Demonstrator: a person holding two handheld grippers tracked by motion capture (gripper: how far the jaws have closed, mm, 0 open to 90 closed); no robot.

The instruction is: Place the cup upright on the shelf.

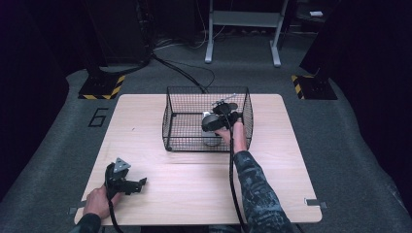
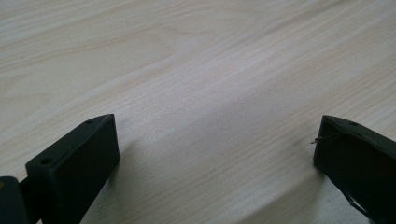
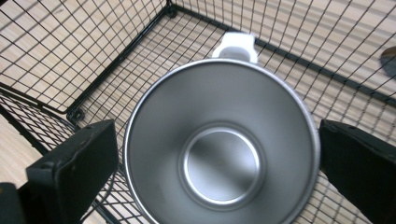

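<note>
A black wire basket point(image 1: 170, 111) stands on the wooden table point(image 1: 194, 189), at its far middle. Inside it sits a shiny metal cup point(image 1: 212, 141) with a white handle point(image 3: 236, 46), mouth up. In the right gripper view I look straight down into the cup point(image 3: 219, 158). My right gripper point(image 1: 217, 127) hangs over it inside the basket, open, its jaws on either side of the rim point(image 3: 217, 140). The left jaw stands a little off the rim and the right jaw is at the rim's edge. My left gripper point(image 1: 138, 184) rests near the front left of the table, open over bare wood point(image 2: 215, 140).
The basket's wire walls point(image 3: 116, 60) close in around the cup on all sides. A dark object point(image 3: 388, 60) lies outside the mesh at the right gripper view's right edge. Yellow-black stand bases point(image 1: 102, 87) and a grey frame point(image 1: 243, 29) sit on the floor beyond the table.
</note>
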